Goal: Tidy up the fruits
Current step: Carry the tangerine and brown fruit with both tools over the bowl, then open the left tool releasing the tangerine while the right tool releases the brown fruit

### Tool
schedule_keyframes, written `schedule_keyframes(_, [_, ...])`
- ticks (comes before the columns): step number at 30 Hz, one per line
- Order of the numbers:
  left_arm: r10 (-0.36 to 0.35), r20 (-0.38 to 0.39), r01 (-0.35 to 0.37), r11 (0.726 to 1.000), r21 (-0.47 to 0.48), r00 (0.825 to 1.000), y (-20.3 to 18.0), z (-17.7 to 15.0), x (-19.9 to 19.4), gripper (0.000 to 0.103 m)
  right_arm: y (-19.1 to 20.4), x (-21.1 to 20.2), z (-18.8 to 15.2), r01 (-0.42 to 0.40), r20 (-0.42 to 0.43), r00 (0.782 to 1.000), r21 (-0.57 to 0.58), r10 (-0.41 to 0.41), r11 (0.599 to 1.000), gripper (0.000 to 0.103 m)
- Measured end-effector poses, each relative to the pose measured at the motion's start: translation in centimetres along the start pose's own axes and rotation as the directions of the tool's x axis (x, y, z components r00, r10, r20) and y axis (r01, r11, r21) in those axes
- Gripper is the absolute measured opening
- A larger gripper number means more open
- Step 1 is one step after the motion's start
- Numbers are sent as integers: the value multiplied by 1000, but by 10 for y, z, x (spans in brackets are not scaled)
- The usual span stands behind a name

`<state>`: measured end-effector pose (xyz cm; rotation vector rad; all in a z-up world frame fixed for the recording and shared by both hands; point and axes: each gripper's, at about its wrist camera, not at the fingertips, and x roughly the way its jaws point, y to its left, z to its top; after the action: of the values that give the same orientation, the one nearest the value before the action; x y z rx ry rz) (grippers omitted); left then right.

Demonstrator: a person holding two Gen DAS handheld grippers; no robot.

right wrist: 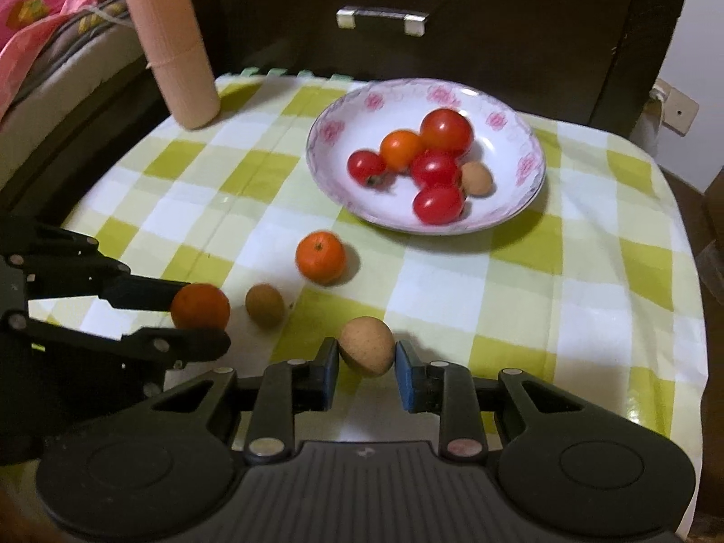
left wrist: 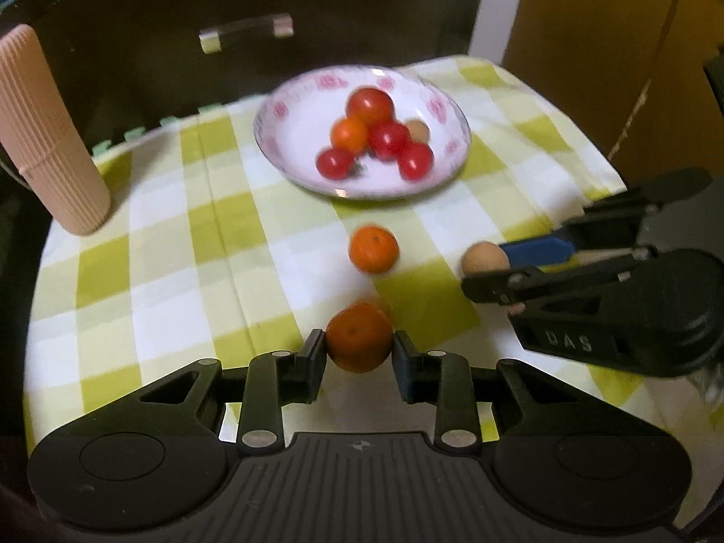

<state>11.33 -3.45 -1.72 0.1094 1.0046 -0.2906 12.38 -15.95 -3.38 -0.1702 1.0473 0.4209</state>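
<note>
Left gripper [left wrist: 359, 346] is clamping a small orange mandarin [left wrist: 359, 337] between its two pads, jaws nearly closed around the fruit; from the right wrist view the fruit is looking lifted just clear of the cloth, near the table's near-left edge. Right gripper [right wrist: 367, 355] is pinching a tan, speckled round fruit [right wrist: 367, 346] the same way, jaws drawn in tight against its sides, near the middle of the near edge.

A second mandarin [right wrist: 320, 257] is sitting loose on the green-and-white checked tablecloth [right wrist: 565, 298], about mid-table, between the grippers and the bowl. A small brown fruit [right wrist: 265, 305] is lying on the cloth just beside the left gripper's load, apart from it.

White bowl with pink flower rim [right wrist: 520, 126] is standing toward the far edge, slightly right of centre. It is holding four red tomatoes [right wrist: 438, 168], one orange fruit [right wrist: 401, 150] and one tan fruit [right wrist: 476, 178], all bunched together and touching.

A ribbed pink cylinder [right wrist: 174, 50] is standing upright at the far-left corner.
</note>
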Motion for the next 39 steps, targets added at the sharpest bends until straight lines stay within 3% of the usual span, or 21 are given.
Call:
schedule_keyframes(11, [10,89,-8,1000,-28,996,6,60,12,39,-22,0,41,42,85,995,59,-47,997,26])
schedule_keyframes(18, [28,101,-25,999,-36,995,11,88,36,39,-39,19,64,62,101,992,89,-71,994,26])
schedule_keyframes(30, [47,90,-42,997,-62,995,20,109,65,39,-59,45,79,83,124,987,130,-99,988,26])
schedule_keyframes(39, [60,90,-54,996,-74,994,24,112,69,49,-63,49,84,95,133,984,147,-115,985,26])
